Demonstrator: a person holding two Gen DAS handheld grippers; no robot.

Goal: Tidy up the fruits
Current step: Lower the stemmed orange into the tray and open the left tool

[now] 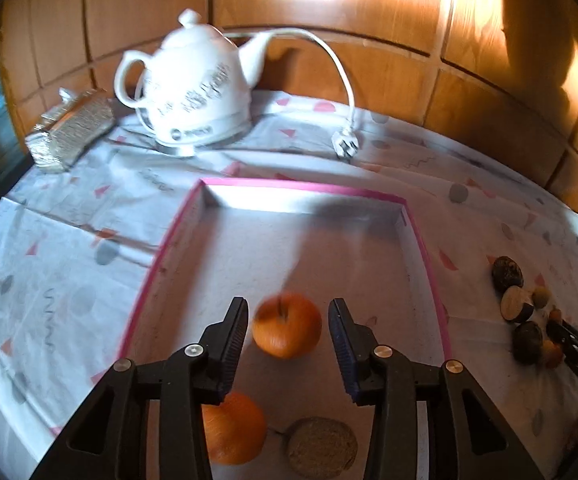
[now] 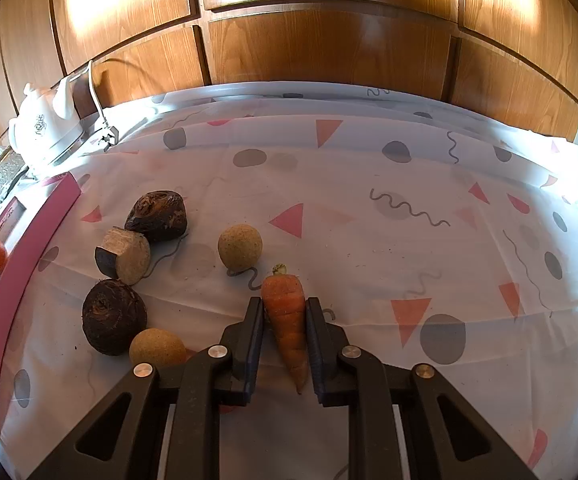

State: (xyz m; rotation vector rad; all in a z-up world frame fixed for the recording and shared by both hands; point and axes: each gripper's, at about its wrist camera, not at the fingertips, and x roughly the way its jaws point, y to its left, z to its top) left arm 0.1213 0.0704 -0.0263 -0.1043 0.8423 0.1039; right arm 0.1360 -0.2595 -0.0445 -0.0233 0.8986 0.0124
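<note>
Tray point(image 1: 425, 248), pink-rimmed, shallow: one. It lies on the patterned tablecloth point(image 2: 369, 184).

Oranges: two, both in the tray. One orange point(image 1: 287, 326), blurred, sits between the fingers of the left gripper point(image 1: 287, 318); gaps show on both sides, so the pads are apart and not pressing it. The second orange point(image 1: 233, 430) lies nearer the camera, partly hidden behind the left finger.

Tan disc point(image 1: 322, 448), rough-surfaced: one, in the tray, just beside the second orange.

Carrot point(image 2: 287, 328): one, leafy end pointing away from the camera. The right gripper point(image 2: 285, 306) is clamped on it, both pads against its sides, out over the cloth to the right of the tray.

Dark brown roots: two whole, a far one point(image 2: 157, 216) and a near one point(image 2: 113, 322). One cut piece point(image 2: 125, 256) with a pale face lies between them, touching the far one.

Tan balls: two, one point(image 2: 240, 247) near the carrot's top, one point(image 2: 157, 349) just beside the near root.

White teapot point(image 1: 189, 84): one, beyond the tray, with a white cord and plug point(image 1: 345, 145).

Glittery box point(image 1: 71, 130): one, left of the teapot.
</note>
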